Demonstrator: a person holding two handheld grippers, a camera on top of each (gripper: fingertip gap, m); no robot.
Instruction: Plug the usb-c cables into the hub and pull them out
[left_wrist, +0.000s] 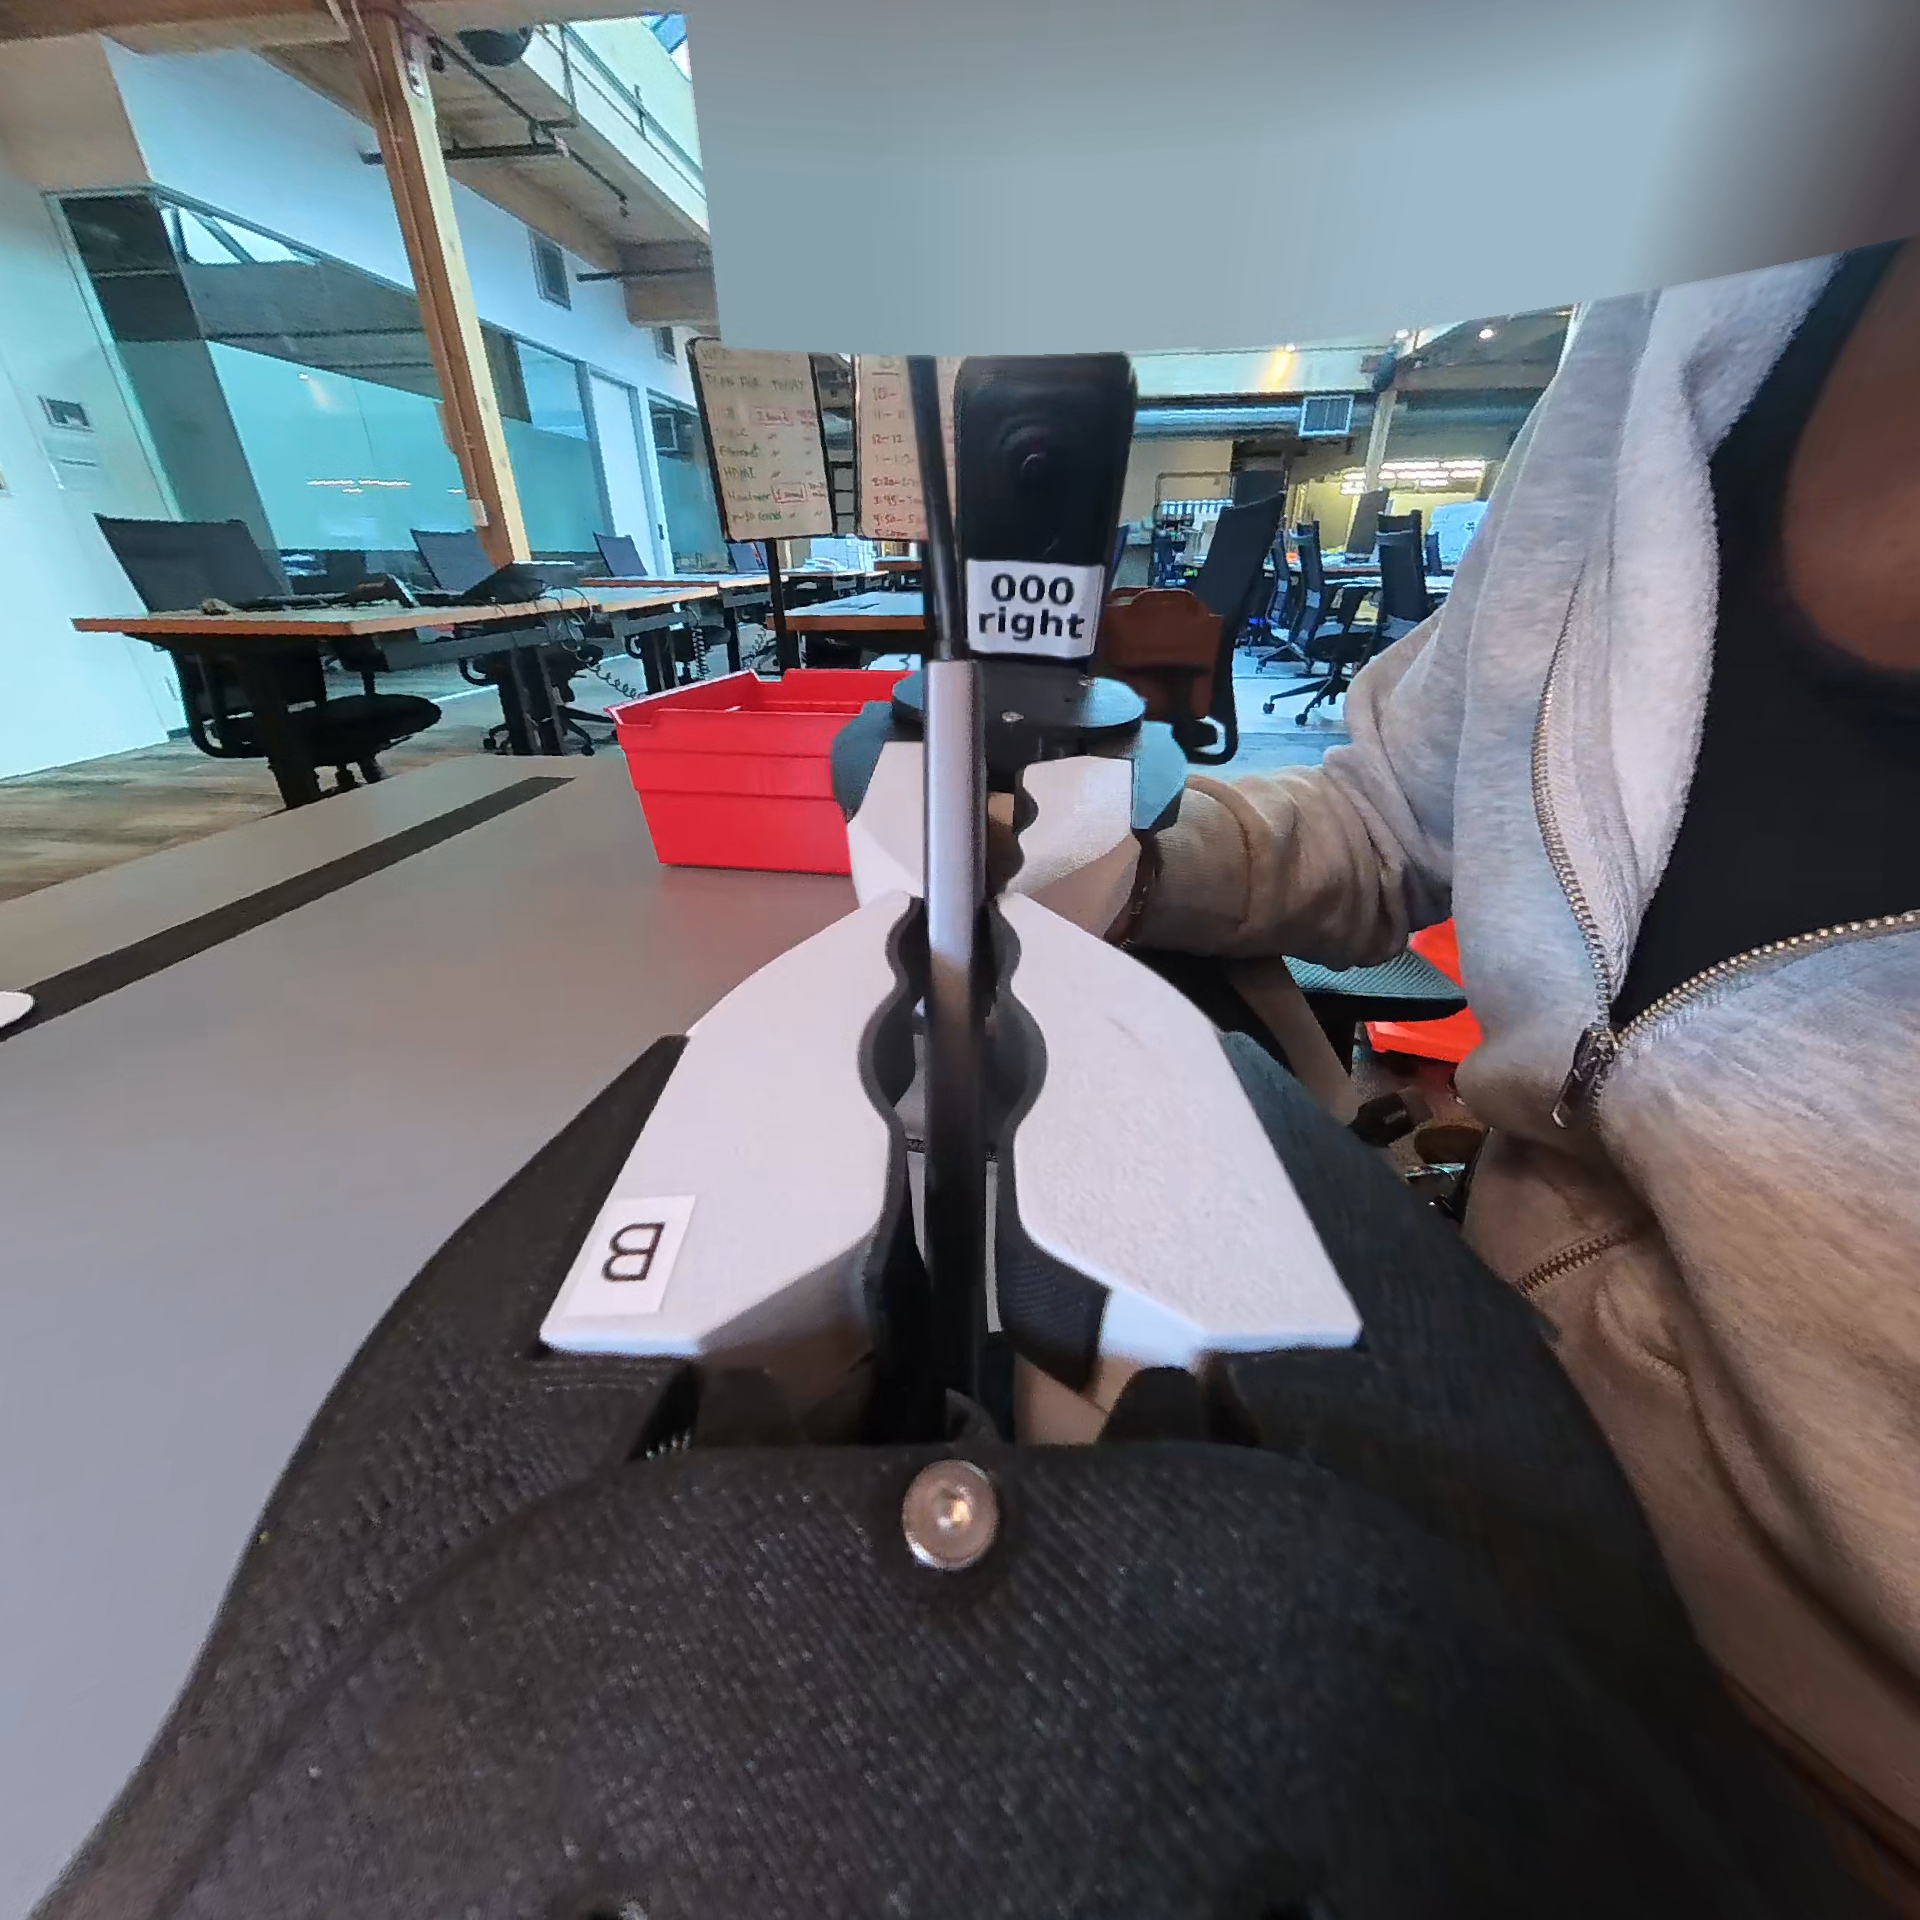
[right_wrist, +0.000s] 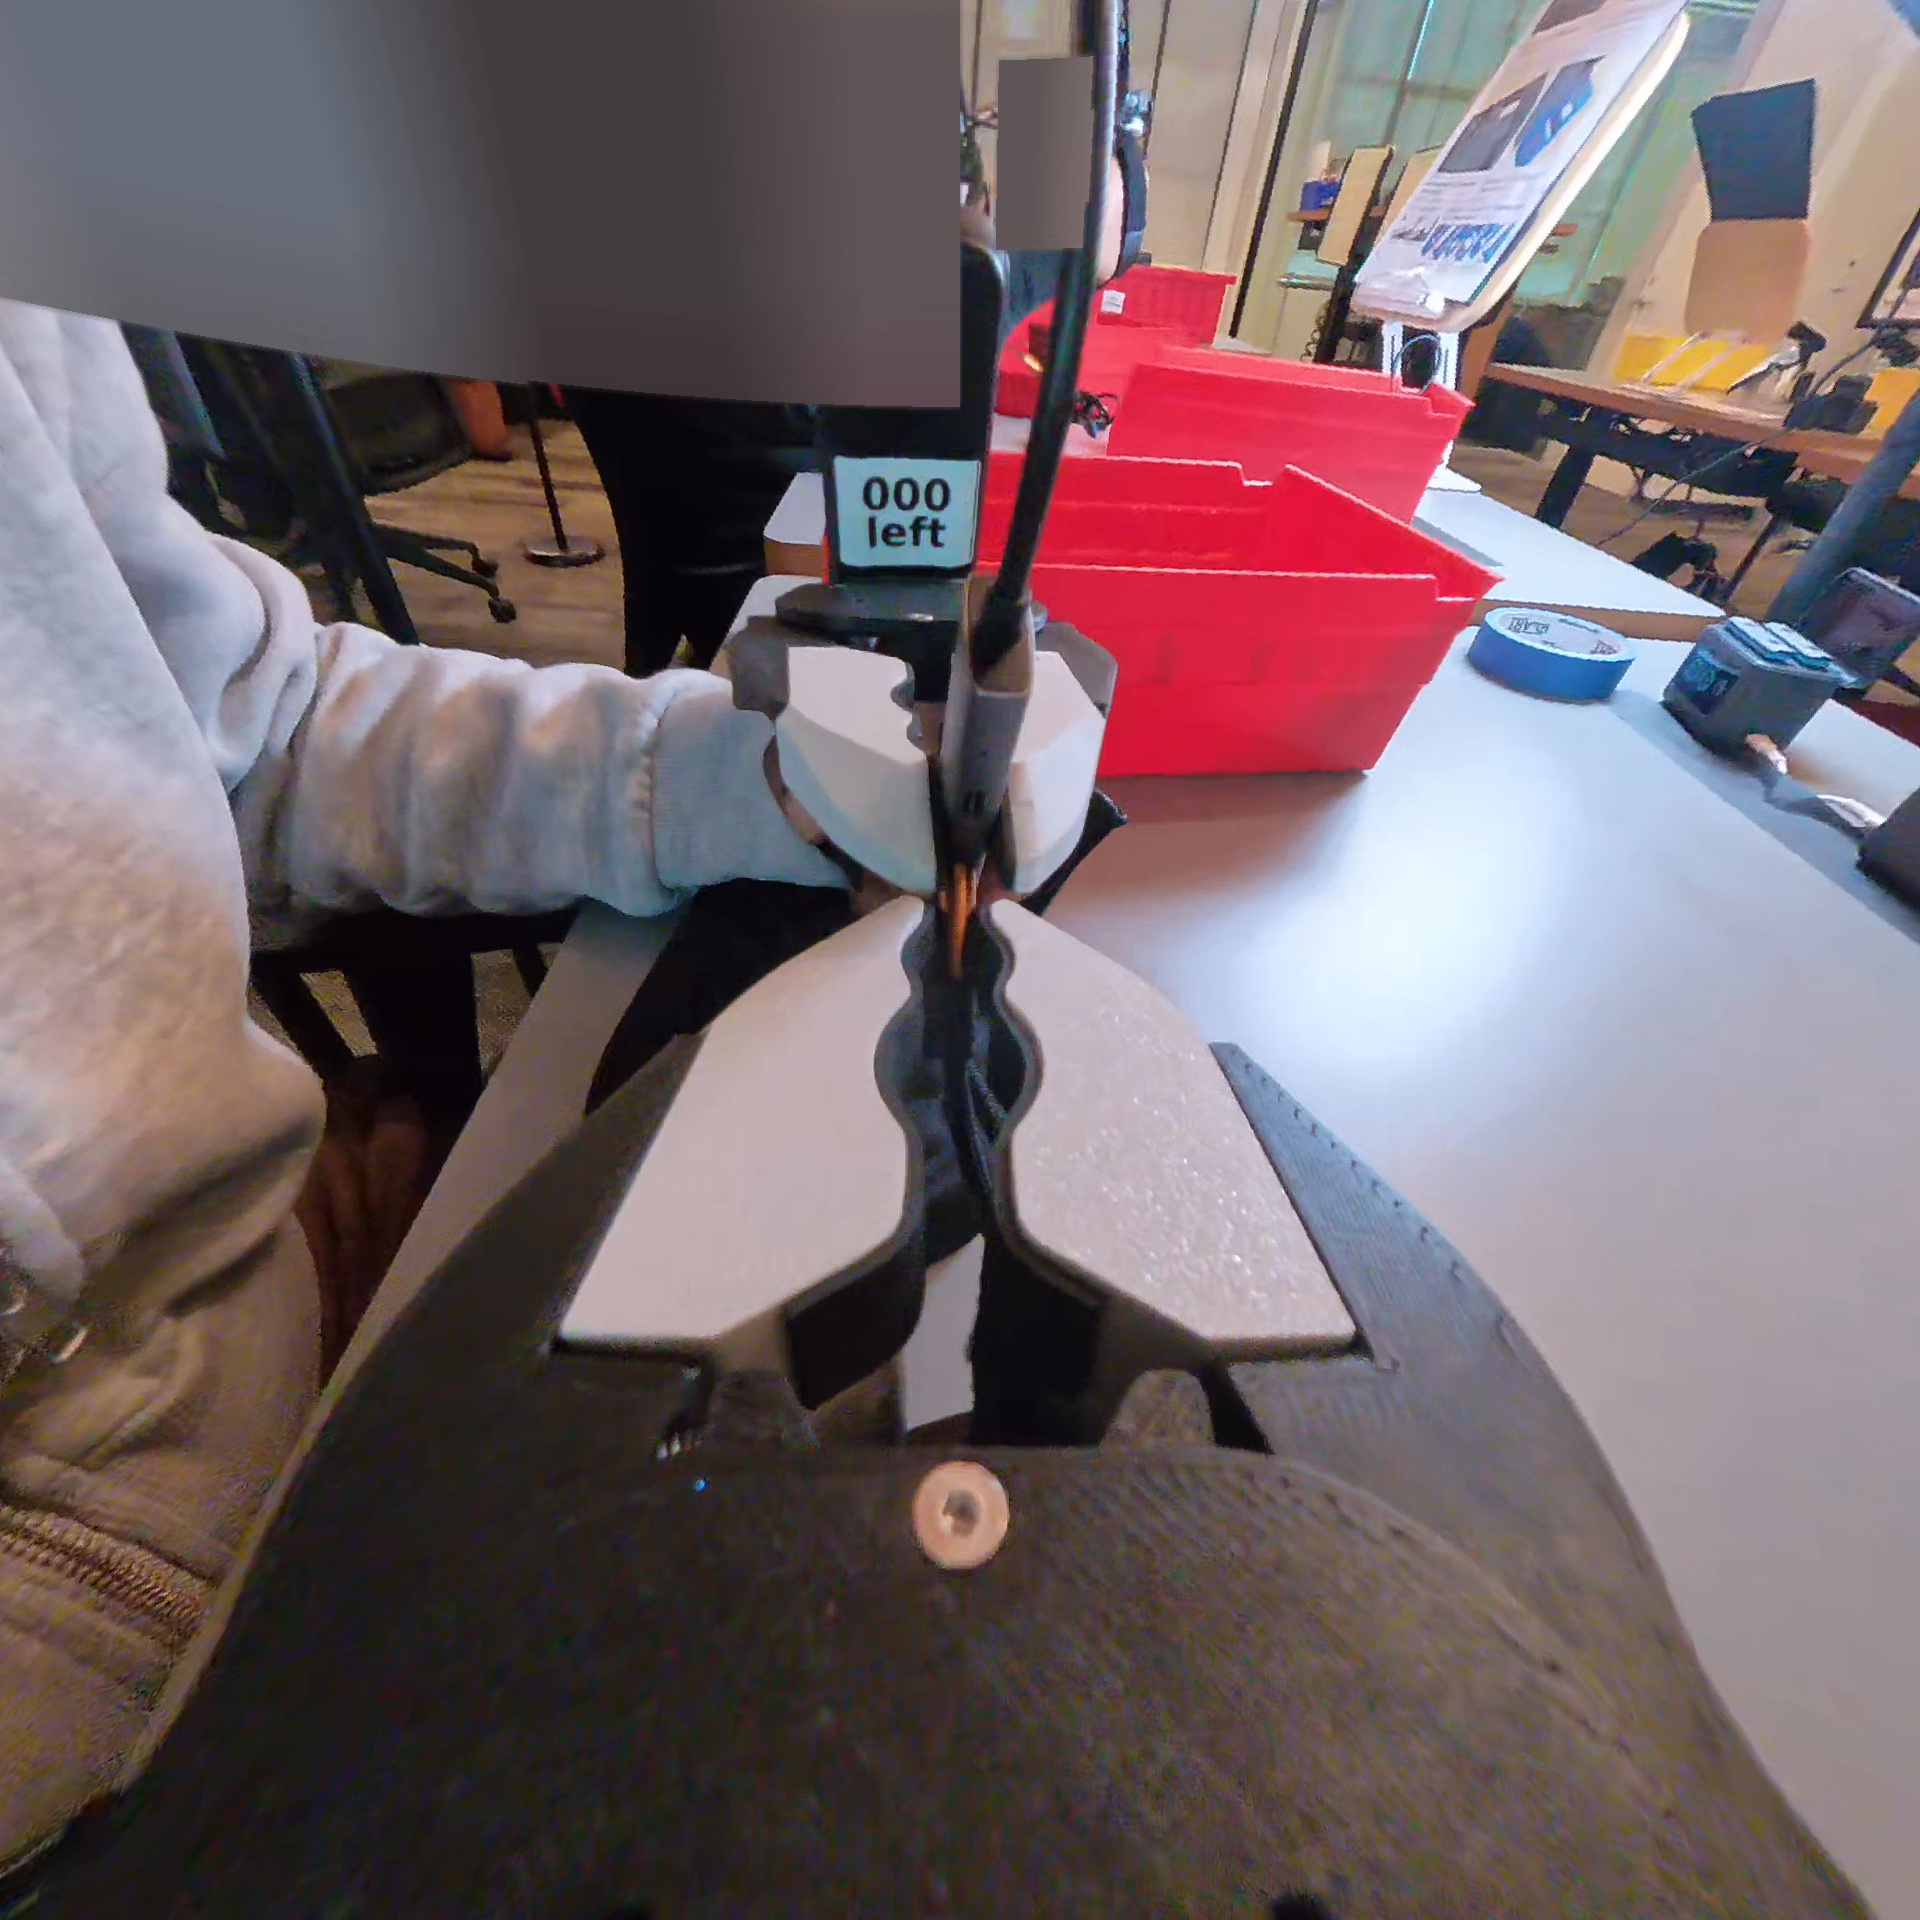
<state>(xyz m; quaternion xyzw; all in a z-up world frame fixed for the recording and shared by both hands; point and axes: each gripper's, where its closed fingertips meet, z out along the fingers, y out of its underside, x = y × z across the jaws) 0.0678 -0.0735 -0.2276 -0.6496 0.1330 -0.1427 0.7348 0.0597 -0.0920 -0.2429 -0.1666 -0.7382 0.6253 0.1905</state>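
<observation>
Grey hub (left_wrist: 951, 790) stands upright in the clenched jaws of the left gripper (left_wrist: 951, 935), long axis vertical. Facing it, the right gripper (right_wrist: 961, 925) has its jaws clamped on a USB-C cable (right_wrist: 971, 1101), the plug pointing straight ahead at the hub's lower end, nearly touching.

My left fingers (left_wrist: 790, 1132) cover most of the hub (left_wrist: 953, 790); only its grey edge shows, ports not visible. Its black lead (left_wrist: 928, 468) runs up into the blurred patch. In the right wrist view, the usb-c cable (right_wrist: 975, 1117) is buried between my pads (right_wrist: 1132, 1184); can't tell if its plug tip (right_wrist: 958, 914) is seated.
</observation>
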